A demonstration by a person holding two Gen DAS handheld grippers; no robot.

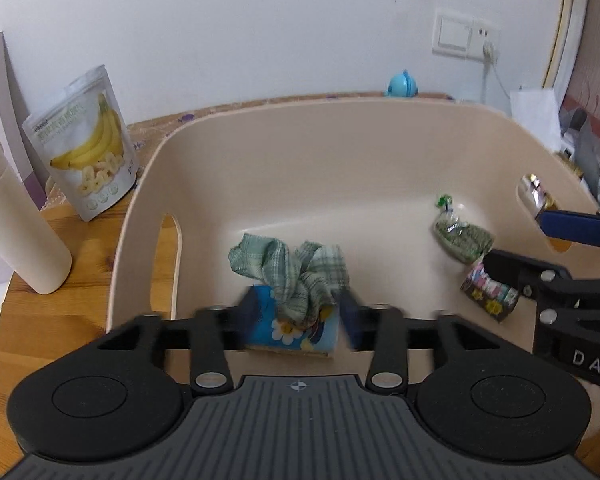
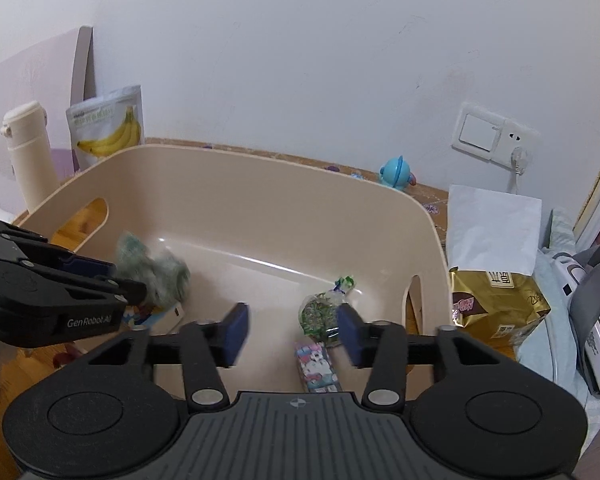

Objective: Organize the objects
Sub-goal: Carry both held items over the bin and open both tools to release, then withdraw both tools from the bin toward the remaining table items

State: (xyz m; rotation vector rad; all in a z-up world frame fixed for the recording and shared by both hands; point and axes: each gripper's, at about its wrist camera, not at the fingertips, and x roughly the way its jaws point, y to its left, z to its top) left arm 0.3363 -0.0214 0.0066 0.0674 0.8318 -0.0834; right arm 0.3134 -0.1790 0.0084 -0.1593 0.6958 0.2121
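Observation:
A beige plastic bin (image 1: 340,120) stands on the wooden table. Inside it a crumpled green plaid cloth (image 1: 300,276) rests on a blue flowered box (image 1: 268,328). My left gripper (image 1: 300,314) is open, its blurred fingers on either side of the cloth and box without pressing them. At the bin's right end lie a green snack packet (image 2: 320,316) and a pink-and-blue patterned packet (image 2: 316,366). My right gripper (image 2: 292,334) is open above them, the green packet beside its right finger. In the left wrist view, the right gripper (image 1: 540,248) hangs over the bin's right handle slot.
A banana-chip pouch (image 1: 88,148) and a cream bottle (image 1: 16,220) stand left of the bin. A small blue toy (image 1: 402,85) sits behind it by the wall. Right of the bin are a gold bag (image 2: 496,308), a white paper bag (image 2: 492,232) and folded cloth.

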